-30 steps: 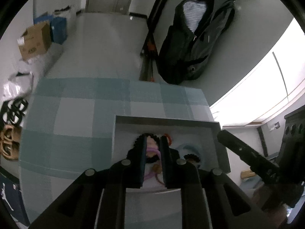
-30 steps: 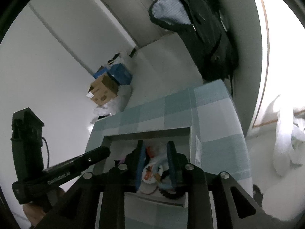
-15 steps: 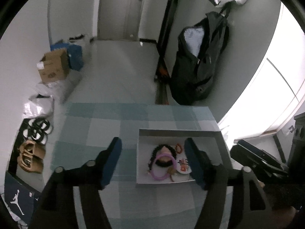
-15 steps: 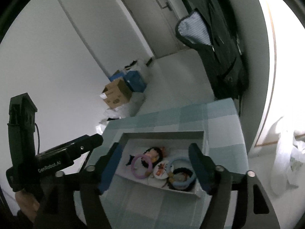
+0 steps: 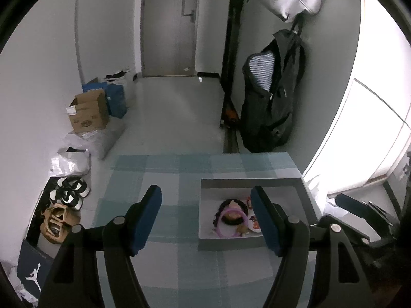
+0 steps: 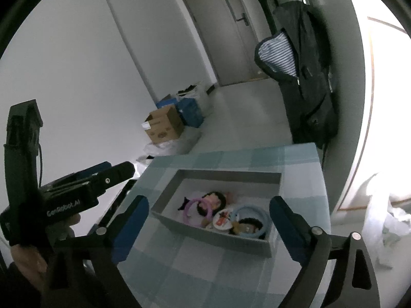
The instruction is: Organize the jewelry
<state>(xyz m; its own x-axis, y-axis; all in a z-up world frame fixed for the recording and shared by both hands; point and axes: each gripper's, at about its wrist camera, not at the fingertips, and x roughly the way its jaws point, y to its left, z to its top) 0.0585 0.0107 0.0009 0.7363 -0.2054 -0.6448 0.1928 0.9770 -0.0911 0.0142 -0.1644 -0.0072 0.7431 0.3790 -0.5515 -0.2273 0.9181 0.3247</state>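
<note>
A grey box (image 6: 268, 243) stands on the blue checked tablecloth (image 6: 231, 277); it also shows in the left wrist view (image 5: 251, 181). In it lie a pink bracelet (image 6: 191, 206), a light blue bracelet (image 6: 253, 211), black beaded pieces (image 6: 218, 196) and a small round white item (image 6: 223, 218). The pink bracelet (image 5: 231, 233) shows in the left wrist view too. My left gripper (image 5: 206, 200) is open and empty, held well above the table, left of the box. My right gripper (image 6: 208, 209) is open and empty, above the box's near side.
Beyond the table are a cardboard box (image 5: 88, 114), blue boxes (image 5: 115, 100), plastic bags (image 5: 77, 159) and shoes (image 5: 68, 193) along the left wall. A black backpack (image 5: 272, 95) hangs on the right wall. A door (image 5: 170, 23) is at the back.
Both grippers were shut low over the box's jewelry a second ago. They have opened wide and lifted back and up, leaving the pieces in the box.
</note>
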